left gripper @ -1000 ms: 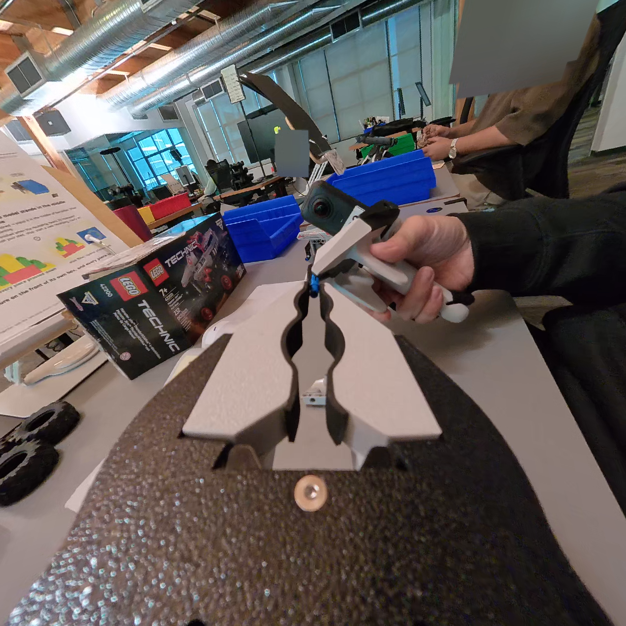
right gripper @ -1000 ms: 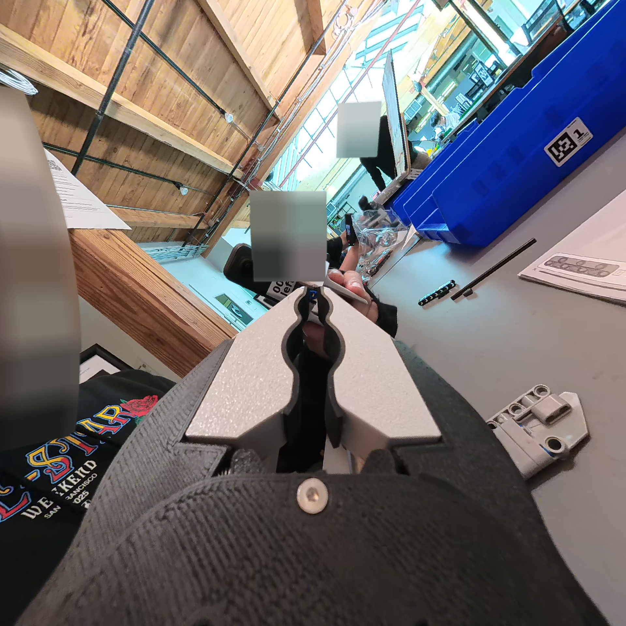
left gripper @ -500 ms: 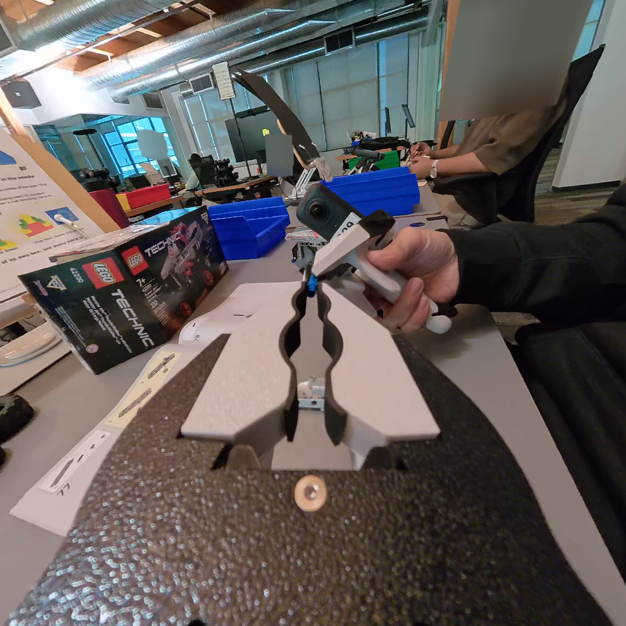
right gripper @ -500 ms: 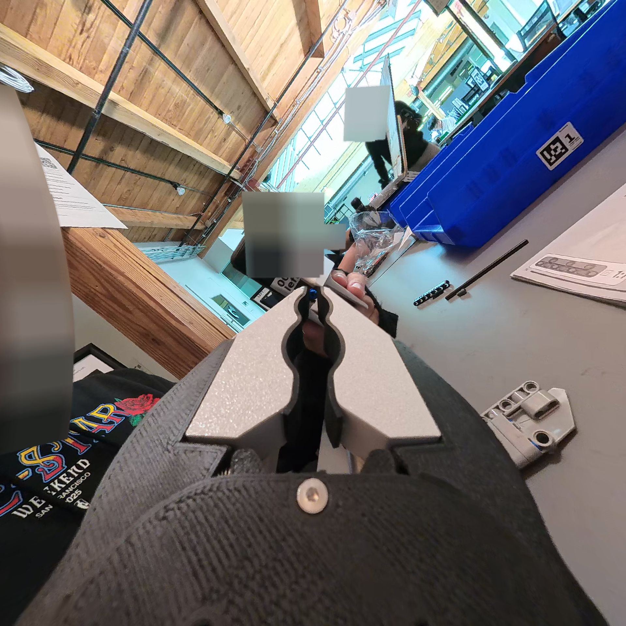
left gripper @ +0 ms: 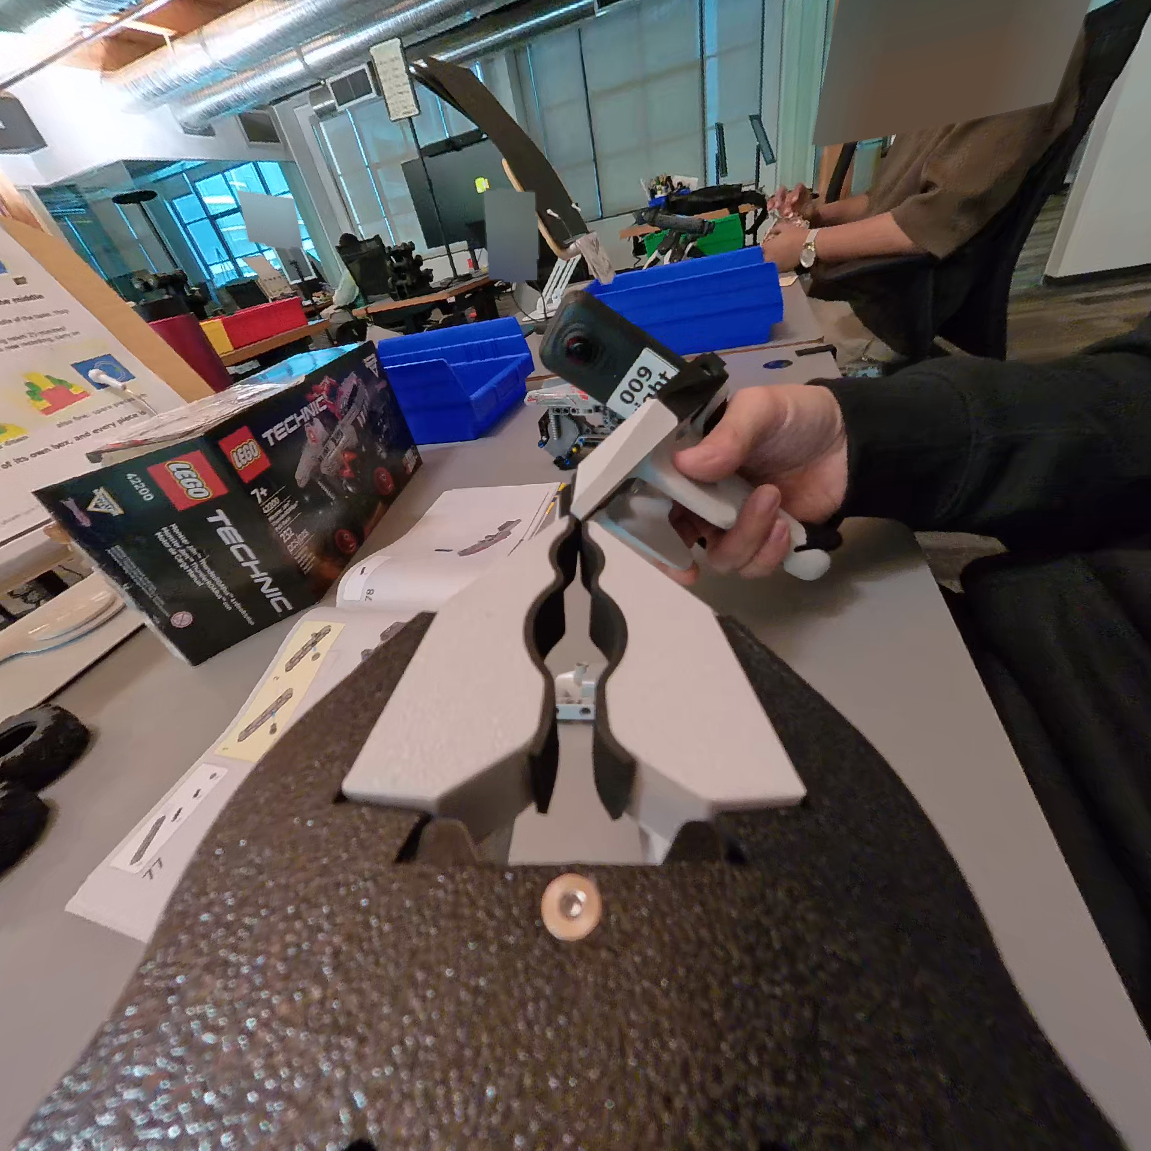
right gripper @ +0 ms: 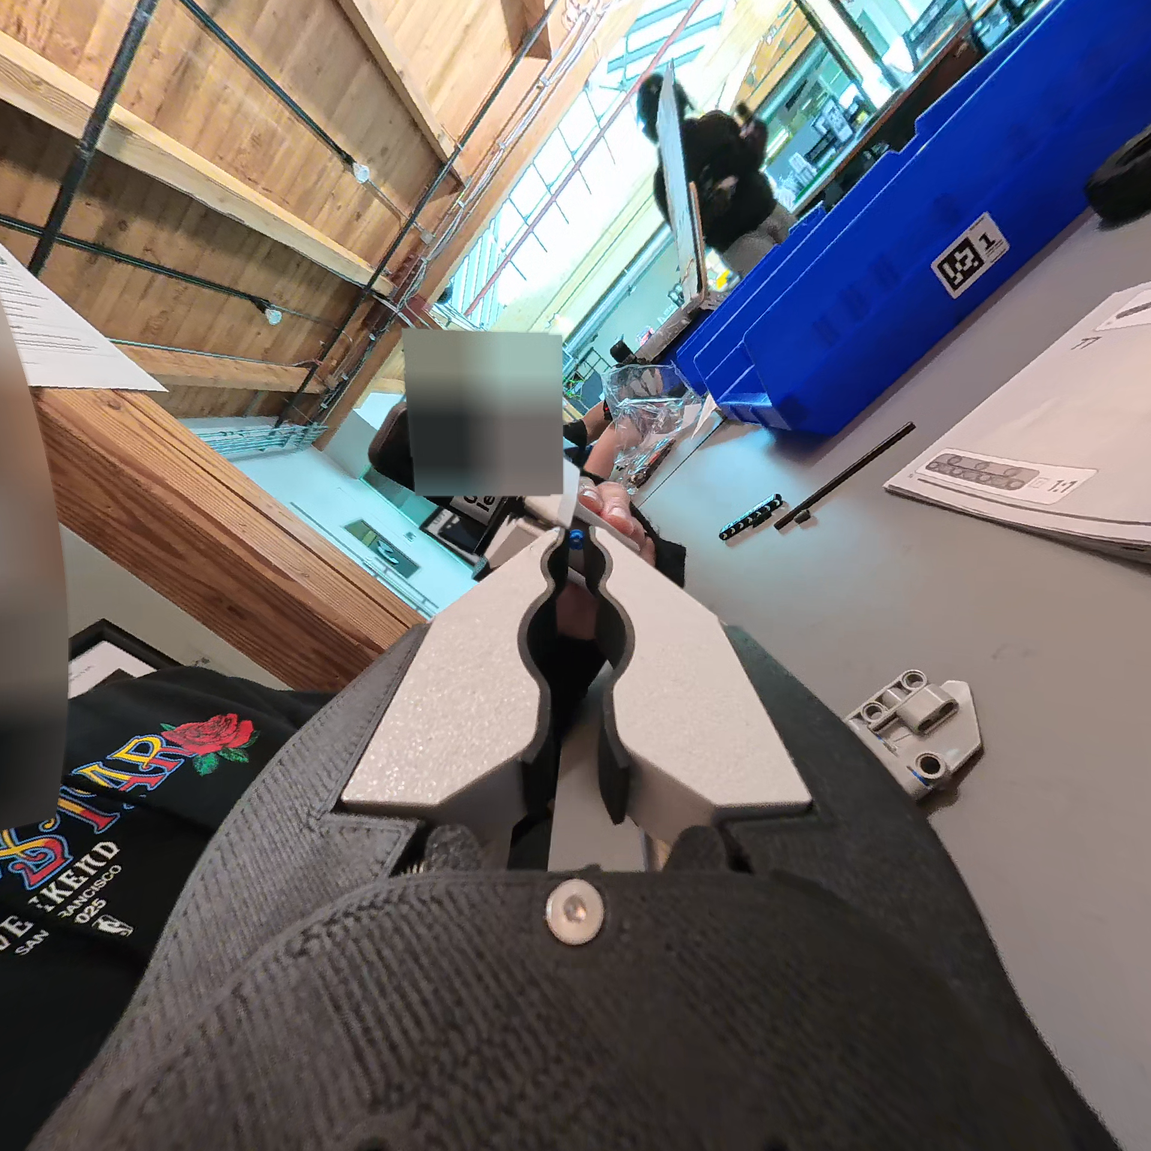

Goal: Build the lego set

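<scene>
My left gripper (left gripper: 576, 529) has its jaws nearly shut, held above the grey table (left gripper: 872, 654). My right gripper (left gripper: 574, 512), held by a hand in a black sleeve, meets it tip to tip. In the right wrist view my right gripper (right gripper: 574, 537) is shut on a small blue pin (right gripper: 574, 539), with a left fingertip (right gripper: 548, 506) just beyond. No blue shows in the left wrist view. A small grey piece (left gripper: 576, 694) lies on the table below my left fingers. A grey panel piece (right gripper: 915, 729) lies to the right.
The black Lego box (left gripper: 230, 517) stands left, and the open instruction booklet (left gripper: 436, 560) lies beside it. Blue bins (left gripper: 461, 374) and a part-built model (left gripper: 570, 423) are behind. Black tyres (left gripper: 37, 741) sit far left. A black axle (right gripper: 847, 476) and beam (right gripper: 750, 517) lie near the booklet (right gripper: 1027, 461). The tips of both grippers are at nearly the same place.
The grippers stay tip to tip. The left view has swung, so the box and booklet sit nearer the centre. The blue pin seen at the left tips earlier no longer shows there.
</scene>
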`<action>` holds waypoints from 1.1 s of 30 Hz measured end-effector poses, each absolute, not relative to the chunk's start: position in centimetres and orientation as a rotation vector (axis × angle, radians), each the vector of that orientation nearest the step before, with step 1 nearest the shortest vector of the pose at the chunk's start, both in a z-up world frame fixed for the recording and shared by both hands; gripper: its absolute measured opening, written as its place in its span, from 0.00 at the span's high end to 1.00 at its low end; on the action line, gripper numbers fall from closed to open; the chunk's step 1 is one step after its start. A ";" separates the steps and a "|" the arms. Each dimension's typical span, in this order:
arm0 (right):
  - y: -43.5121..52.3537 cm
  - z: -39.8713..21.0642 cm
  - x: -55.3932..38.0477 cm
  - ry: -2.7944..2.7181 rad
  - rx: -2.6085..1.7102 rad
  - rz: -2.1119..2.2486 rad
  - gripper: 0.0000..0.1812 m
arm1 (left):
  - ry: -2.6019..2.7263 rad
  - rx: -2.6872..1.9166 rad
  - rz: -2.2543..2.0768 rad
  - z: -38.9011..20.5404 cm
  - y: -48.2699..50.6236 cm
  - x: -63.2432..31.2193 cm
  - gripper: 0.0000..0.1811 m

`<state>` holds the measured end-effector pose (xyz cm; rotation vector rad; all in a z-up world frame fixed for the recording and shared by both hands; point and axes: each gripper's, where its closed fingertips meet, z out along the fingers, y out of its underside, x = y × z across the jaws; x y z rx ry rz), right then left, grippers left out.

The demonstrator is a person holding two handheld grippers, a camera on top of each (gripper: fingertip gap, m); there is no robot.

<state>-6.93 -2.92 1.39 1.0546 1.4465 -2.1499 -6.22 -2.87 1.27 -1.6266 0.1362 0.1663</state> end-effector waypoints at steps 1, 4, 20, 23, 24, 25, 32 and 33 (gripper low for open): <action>-3.1 1.4 -6.9 1.437 1.051 -2.148 0.99 | 0.148 -1.630 0.173 1.1 -2.7 -6.1 1.00; -3.1 1.6 -7.2 1.409 1.061 -2.167 0.99 | 0.151 -1.596 0.227 1.6 -2.9 -6.3 1.00; -3.1 2.2 -6.8 1.358 1.026 -2.167 0.99 | 0.151 -1.595 0.241 1.6 -2.9 -6.4 0.99; -3.1 2.0 -6.9 1.369 1.028 -2.153 0.99 | 0.151 -1.633 0.242 1.2 -2.9 -6.5 0.99; -3.1 1.8 -6.9 1.376 1.038 -2.142 0.99 | 0.150 -1.647 0.249 1.0 -2.8 -6.6 0.99; -3.0 1.6 -7.1 1.383 1.050 -2.136 0.99 | 0.146 -1.654 0.248 0.8 -2.7 -6.7 0.99; -2.8 0.2 -7.8 1.516 1.128 -2.063 0.90 | 0.134 -1.697 0.284 0.1 -3.1 -7.5 0.99; -2.6 -0.1 -7.9 1.558 1.147 -2.043 0.88 | 0.129 -1.723 0.297 -0.2 -3.3 -7.8 0.99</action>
